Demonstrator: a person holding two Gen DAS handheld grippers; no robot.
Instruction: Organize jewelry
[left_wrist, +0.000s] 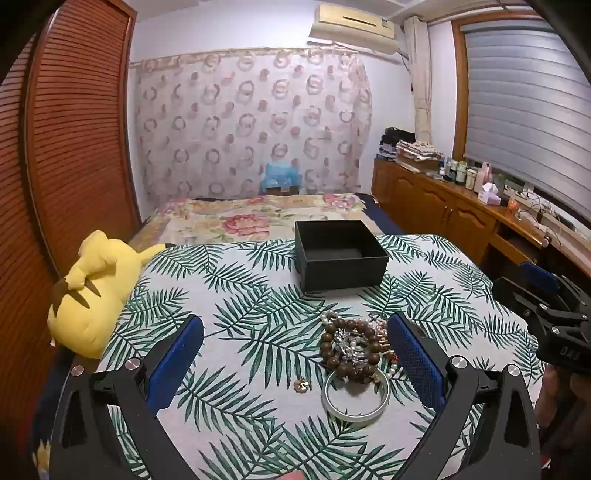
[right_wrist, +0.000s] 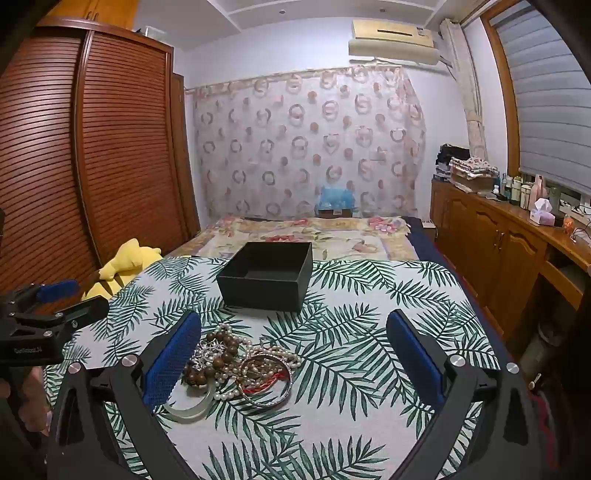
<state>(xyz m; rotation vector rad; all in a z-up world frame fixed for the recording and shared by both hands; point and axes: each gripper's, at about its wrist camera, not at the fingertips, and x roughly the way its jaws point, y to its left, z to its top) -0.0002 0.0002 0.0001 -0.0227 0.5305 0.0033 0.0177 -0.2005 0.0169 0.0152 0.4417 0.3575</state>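
Nearest the cameras, both tools stand released and hold nothing: the left gripper (left_wrist: 295, 354) has its jaws spread wide over the leaf-print cloth (left_wrist: 258, 295), and the right gripper (right_wrist: 293, 352) likewise.

Between and just beyond the fingers lies the jewelry pile (right_wrist: 240, 365): a wooden bead bracelet (left_wrist: 347, 350), a pale bangle (left_wrist: 354, 398), pearl strands (right_wrist: 280, 356) and a metal bangle (right_wrist: 269, 384), heaped and touching one another. A small gold piece (left_wrist: 302, 384) lies just beside the heap.

Risk, in my judgement: the items look interlaced (strands through rings), so lifting one may drag others off and scatter them.

Farther back, the black box (left_wrist: 341, 254) stands open and apparently empty, well apart from the pile; a carry that far may shed a loosely pinched strand.
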